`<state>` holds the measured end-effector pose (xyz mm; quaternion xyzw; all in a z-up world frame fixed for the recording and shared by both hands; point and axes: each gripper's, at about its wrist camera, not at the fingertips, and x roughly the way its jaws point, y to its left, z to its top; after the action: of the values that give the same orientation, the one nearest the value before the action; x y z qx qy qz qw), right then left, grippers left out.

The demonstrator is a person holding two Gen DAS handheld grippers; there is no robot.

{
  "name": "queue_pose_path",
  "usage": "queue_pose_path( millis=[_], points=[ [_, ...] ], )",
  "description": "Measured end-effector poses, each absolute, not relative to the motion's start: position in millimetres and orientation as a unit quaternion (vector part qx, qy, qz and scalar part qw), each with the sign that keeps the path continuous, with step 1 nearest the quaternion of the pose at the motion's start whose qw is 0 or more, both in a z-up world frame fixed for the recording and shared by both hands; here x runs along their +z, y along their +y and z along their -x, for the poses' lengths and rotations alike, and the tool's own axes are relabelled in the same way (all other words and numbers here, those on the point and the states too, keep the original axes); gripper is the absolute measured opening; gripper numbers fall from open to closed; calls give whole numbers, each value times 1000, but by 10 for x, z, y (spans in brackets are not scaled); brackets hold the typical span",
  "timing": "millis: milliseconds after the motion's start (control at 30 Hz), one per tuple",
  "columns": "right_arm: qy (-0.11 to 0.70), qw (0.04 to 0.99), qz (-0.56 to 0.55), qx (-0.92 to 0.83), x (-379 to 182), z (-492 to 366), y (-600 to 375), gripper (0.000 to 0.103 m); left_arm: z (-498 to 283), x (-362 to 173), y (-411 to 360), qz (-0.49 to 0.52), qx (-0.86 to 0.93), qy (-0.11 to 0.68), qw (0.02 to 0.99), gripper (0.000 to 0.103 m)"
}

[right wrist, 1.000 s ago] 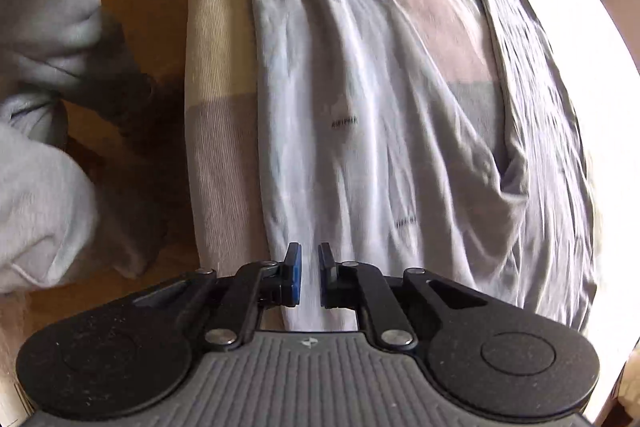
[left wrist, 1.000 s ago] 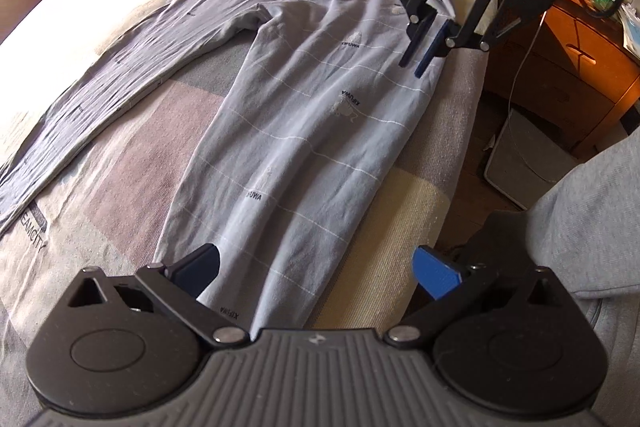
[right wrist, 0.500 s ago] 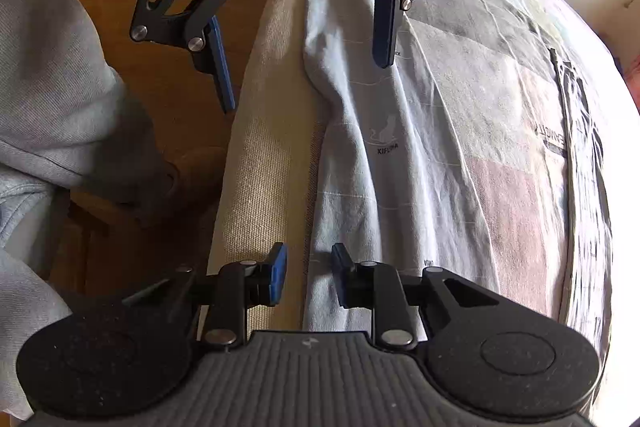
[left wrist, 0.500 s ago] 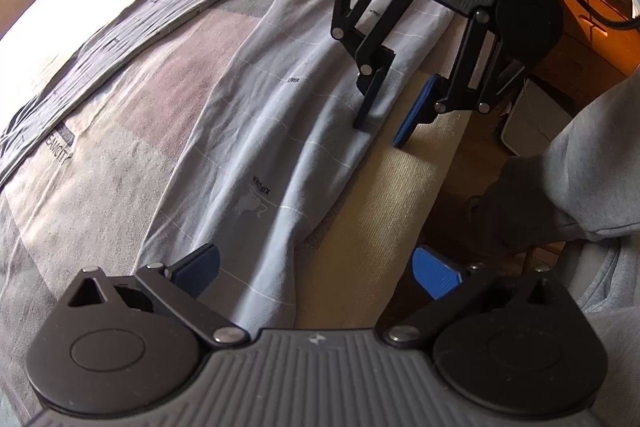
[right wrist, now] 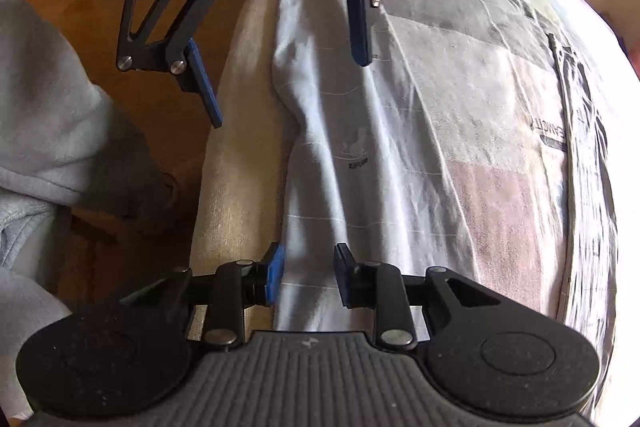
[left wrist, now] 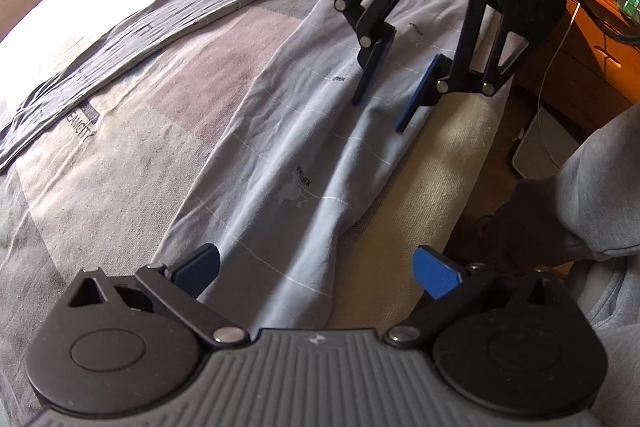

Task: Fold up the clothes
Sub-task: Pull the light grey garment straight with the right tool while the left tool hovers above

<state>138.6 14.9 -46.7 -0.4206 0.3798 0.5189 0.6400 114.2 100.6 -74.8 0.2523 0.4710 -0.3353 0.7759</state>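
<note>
Left wrist view. The left gripper [left wrist: 316,273] was seen with its jaws spread wide, nothing held between them. A pale blue garment [left wrist: 304,163], apparently a pair of trousers with thin white lines and small printed marks, was laid lengthwise on the bed cover [left wrist: 120,163]. Its near end lay between and just ahead of the left gripper's fingers, nearer the dark blue fingertip [left wrist: 198,269] than the bright blue one. A beige strip of mattress edge [left wrist: 404,227] ran beside the garment under the bright blue fingertip. A second, darker striped part of the garment [left wrist: 132,31] curved away across the bed on the far side. Ahead, the right gripper [left wrist: 380,103] faced back toward the camera, its jaws parted to a moderate gap, the fingertips poised at the cloth near its outer edge; whether they touched the fabric could not be told. A person's grey sleeve [left wrist: 600,187] was seen off the bed edge, with a wooden cabinet [left wrist: 580,59] beyond.

Right wrist view. The right gripper [right wrist: 308,277] was shown narrowly parted and empty, the pale blue garment [right wrist: 344,167] passing directly between and ahead of its fingers. The left gripper [right wrist: 288,87] was seen opposite, widely spread, one finger over the mattress edge [right wrist: 236,147], the other over the cloth. The bed cover [right wrist: 500,131] filled the side beyond the garment; grey clothing of the person [right wrist: 44,131] and a wooden floor [right wrist: 100,7] lay on the other.
</note>
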Motion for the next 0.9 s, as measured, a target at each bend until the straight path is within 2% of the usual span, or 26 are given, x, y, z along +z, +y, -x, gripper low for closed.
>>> queue_pose_path(
  millis=[200,333,467,700,867,900],
  points=[
    [419,688,367,465,-375,-1793,47,32,-1249,-750,1161,-244,-298,481,788,102],
    [439,670,337,495,-384,-1670,48,31,-1108,-729,1067,-265,-340,468,771,102],
    [415,627,370,545,-387,-1373,199,31,-915,-774,891,-307,-387,445,747,102],
    [373,629,436,524,-616,-1098,191,31,-808,-813,711,-309,-424,437,731,102],
    [385,631,426,522,-624,-1145,180,29,-891,-816,705,-302,-409,442,739,102],
    [397,634,416,517,-606,-1186,190,25,-899,-816,714,-300,-406,445,739,102]
  ],
)
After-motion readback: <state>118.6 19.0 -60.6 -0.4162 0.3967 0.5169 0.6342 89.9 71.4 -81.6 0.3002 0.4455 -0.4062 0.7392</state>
